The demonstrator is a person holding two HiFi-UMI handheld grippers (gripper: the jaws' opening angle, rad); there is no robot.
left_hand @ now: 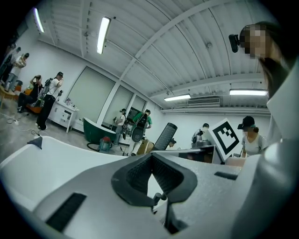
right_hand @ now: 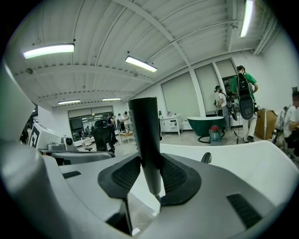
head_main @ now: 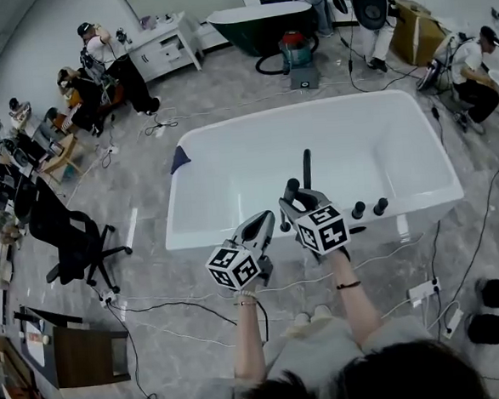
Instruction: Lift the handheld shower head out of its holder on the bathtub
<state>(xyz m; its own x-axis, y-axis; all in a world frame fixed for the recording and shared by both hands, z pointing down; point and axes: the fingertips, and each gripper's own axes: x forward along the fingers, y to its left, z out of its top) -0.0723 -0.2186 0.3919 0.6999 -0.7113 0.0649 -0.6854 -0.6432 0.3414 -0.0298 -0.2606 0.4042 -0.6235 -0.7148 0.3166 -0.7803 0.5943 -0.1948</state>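
A white bathtub [head_main: 230, 162] fills the middle of the head view. My right gripper [head_main: 305, 201] is over its near rim, shut on the black stick-shaped handheld shower head [head_main: 307, 166], which stands upright above the jaws. In the right gripper view the shower head [right_hand: 145, 130] is clamped between both pads [right_hand: 175, 175], its lower tip just below them. My left gripper [head_main: 264, 225] hovers just left of the right one, shut with nothing in it. From the left gripper view the shower head [left_hand: 166, 136] shows tilted beyond the jaws. The holder is not plainly visible.
Two black tap knobs [head_main: 369, 207] stand on the tub's near rim, right of my grippers. A black office chair [head_main: 73, 236] is to the left, cables and power strips [head_main: 426, 291] lie on the floor. A green tub [head_main: 263, 23], a red vacuum [head_main: 294, 48] and several people are farther back.
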